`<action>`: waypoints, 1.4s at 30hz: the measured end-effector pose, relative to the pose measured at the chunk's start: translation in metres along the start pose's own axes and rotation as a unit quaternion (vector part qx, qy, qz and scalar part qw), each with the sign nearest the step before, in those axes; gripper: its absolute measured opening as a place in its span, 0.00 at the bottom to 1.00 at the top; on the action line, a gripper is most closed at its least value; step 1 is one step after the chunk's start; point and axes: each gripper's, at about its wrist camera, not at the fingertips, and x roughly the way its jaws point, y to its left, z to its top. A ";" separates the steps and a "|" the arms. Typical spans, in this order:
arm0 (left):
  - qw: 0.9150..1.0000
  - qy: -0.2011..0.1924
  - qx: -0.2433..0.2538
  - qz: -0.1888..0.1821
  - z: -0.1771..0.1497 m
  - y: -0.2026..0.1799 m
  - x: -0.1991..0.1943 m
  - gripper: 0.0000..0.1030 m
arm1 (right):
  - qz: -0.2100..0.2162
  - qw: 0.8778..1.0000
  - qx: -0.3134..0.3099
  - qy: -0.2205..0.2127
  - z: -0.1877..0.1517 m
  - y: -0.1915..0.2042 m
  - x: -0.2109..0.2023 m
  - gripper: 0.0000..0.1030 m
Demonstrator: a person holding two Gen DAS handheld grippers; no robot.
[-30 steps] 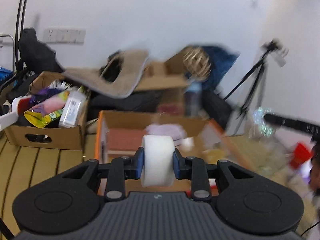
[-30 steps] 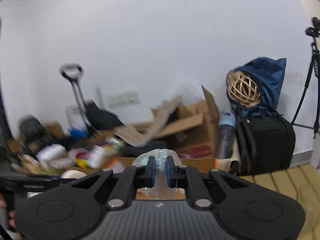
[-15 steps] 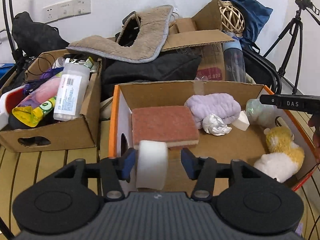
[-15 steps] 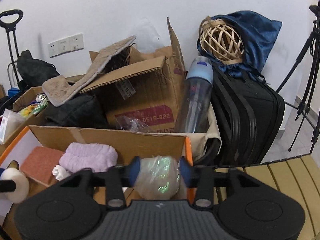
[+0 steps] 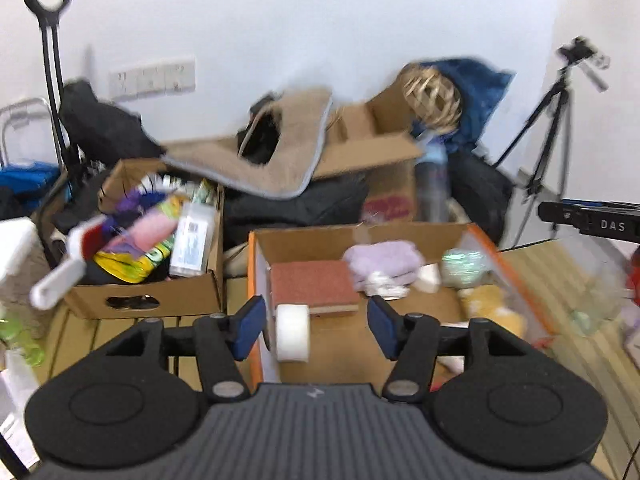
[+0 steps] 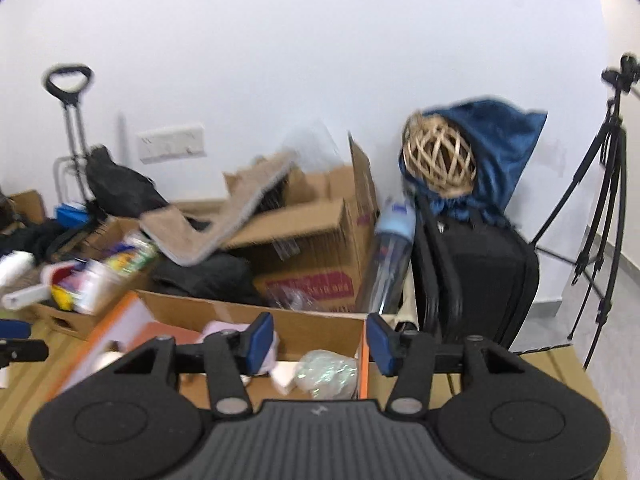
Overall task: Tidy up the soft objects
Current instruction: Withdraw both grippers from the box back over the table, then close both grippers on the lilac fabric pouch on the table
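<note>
Nearest in the left wrist view, the left tool point(image 5: 316, 326) stands spread, its jaws having just been opening. A white foam roll point(image 5: 293, 333) lies between them but closer to the left pad, and neither pad presses on it; whether it rests on the box floor below I cannot tell through the blur. Beyond it is an open cardboard box point(image 5: 360, 236) with an orange edge. Inside lie a reddish sponge point(image 5: 314, 286), a lilac cloth point(image 5: 384, 260), a crumpled white wad point(image 5: 382, 282), a shiny bundle point(image 5: 464, 266) near the right wall, and a yellow plush toy point(image 5: 492, 308). Left of it, a second box point(image 5: 144, 300) holds bottles and packets. Farther back, a beige mat point(image 5: 276, 160) drapes over another carton.

Likewise, the right tool point(image 6: 318, 344) is spread, its jaws having just been opening, with nothing pinched. The shiny bundle point(image 6: 330, 372) sits below and between the pads, in the box's right corner just beside the orange edge. Behind stand a clear bottle point(image 6: 390, 256), a black suitcase point(image 6: 484, 280), a wicker ball point(image 6: 438, 160) against blue cloth, and a tripod point(image 6: 600, 200) by the wall.
</note>
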 end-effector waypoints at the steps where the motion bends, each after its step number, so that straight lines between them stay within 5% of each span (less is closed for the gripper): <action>1: 1.000 -0.012 0.003 -0.002 -0.004 -0.005 -0.024 0.59 | 0.005 1.000 -0.004 -0.005 0.001 0.003 -0.019 0.52; 7: 0.996 -0.090 0.012 0.000 -0.045 -0.024 -0.149 0.71 | 0.037 0.998 -0.030 -0.048 -0.019 0.024 -0.148 0.69; 11: 0.992 -0.125 0.003 0.004 -0.093 -0.034 -0.219 0.76 | 0.060 0.995 -0.037 -0.074 -0.057 0.039 -0.226 0.72; 23: 0.968 -0.240 -0.031 0.072 -0.279 -0.050 -0.380 0.97 | 0.091 0.980 -0.071 -0.165 -0.236 0.092 -0.422 0.90; 28: 0.960 -0.262 -0.006 0.104 -0.351 -0.066 -0.408 1.00 | 0.066 0.982 -0.076 -0.160 -0.318 0.113 -0.451 0.94; 33: 0.970 -0.222 0.002 0.098 -0.383 -0.075 -0.401 1.00 | 0.087 0.988 -0.044 -0.120 -0.377 0.115 -0.452 0.94; 42: 0.976 -0.199 0.009 0.088 -0.382 -0.077 -0.372 1.00 | 0.060 0.996 -0.008 -0.069 -0.398 0.105 -0.429 0.94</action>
